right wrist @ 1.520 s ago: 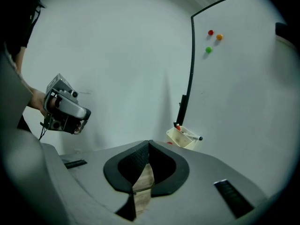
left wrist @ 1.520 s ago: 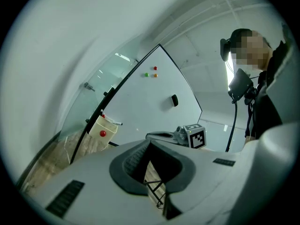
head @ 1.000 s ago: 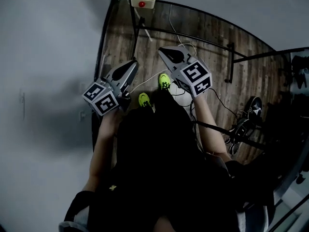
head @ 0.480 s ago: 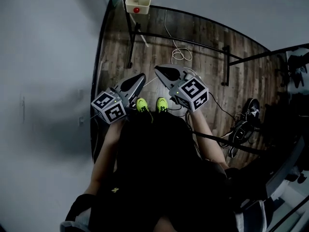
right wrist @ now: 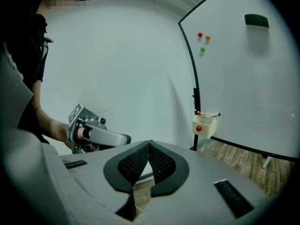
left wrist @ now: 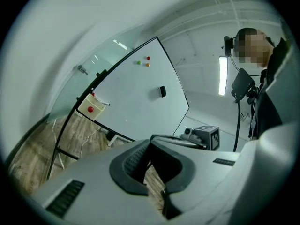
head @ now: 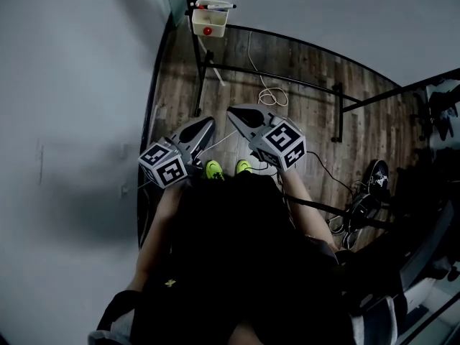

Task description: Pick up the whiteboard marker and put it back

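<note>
A cream tray [head: 208,21] hangs at the whiteboard's [right wrist: 243,78] lower left corner, with whiteboard markers [head: 214,6] lying across its top. One marker [right wrist: 212,115] juts over the tray [right wrist: 203,125] in the right gripper view, and the tray [left wrist: 90,108] also shows in the left gripper view. My left gripper [head: 208,123] and right gripper [head: 232,111] hover side by side above the wooden floor, well short of the tray. Both are shut with nothing between the pads. The left gripper [right wrist: 127,138] shows in the right gripper view.
A black eraser [right wrist: 256,20] and three small magnets [right wrist: 203,36] stick on the board. The black stand's legs [head: 338,113] and a white cable [head: 269,92] cross the floor ahead. A grey wall [head: 72,121] stands on the left and dark gear [head: 374,175] lies at right.
The two grippers have come closer together and sit lower in the head view. The person's yellow shoes have drawn in beneath the body. Both grippers stayed shut.
</note>
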The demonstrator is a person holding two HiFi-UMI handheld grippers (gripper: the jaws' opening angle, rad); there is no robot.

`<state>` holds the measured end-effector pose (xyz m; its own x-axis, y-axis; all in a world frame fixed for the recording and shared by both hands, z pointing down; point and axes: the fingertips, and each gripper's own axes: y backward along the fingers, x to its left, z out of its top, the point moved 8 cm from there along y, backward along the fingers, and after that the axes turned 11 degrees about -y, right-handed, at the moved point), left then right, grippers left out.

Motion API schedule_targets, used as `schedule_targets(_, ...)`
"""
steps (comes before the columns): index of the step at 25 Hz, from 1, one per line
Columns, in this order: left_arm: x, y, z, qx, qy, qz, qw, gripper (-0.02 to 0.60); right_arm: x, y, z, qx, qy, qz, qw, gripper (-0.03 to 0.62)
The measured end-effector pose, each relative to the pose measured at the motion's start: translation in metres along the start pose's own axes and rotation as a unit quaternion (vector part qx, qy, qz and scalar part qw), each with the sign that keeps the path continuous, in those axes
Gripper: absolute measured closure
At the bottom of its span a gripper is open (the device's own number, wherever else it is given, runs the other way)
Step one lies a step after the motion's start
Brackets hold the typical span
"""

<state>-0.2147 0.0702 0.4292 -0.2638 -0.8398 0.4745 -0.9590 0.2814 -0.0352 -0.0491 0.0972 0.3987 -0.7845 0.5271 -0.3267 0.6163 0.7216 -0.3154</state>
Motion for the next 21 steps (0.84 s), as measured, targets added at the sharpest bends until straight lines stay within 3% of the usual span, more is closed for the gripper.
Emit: schedule_targets(21, 0.009, 0.002, 0.022, -0.026, -0.013, 0.005, 0.9996, 0.568, 0.008, -0.009, 0.023, -0.021, 0.015, 0.016, 1.000, 0.586)
